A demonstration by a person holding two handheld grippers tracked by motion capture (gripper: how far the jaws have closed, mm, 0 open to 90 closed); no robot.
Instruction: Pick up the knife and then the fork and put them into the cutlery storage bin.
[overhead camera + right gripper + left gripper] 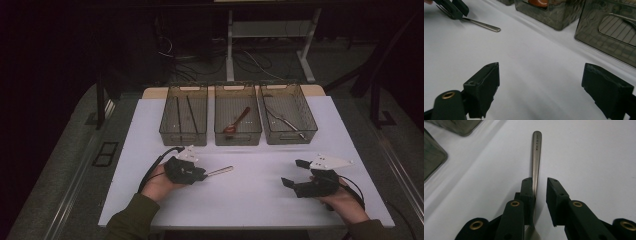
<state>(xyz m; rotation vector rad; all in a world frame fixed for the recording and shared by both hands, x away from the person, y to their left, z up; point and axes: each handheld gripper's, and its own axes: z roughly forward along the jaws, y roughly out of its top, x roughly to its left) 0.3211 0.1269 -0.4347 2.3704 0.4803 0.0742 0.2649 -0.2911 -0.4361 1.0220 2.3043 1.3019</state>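
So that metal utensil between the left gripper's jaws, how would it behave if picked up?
The metal utensil looks rigid, so it probably won't bend. Its smooth, narrow handle could slip or pivot between the left gripper pads, since one jaw stands clear of it. It lies flat on the table, so rolling seems unlikely.

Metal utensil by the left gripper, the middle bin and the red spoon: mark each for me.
metal utensil [535, 162], left gripper view, on its handle.
middle bin [238, 138], high view, on its near wall.
red spoon [242, 117], high view, on its handle.
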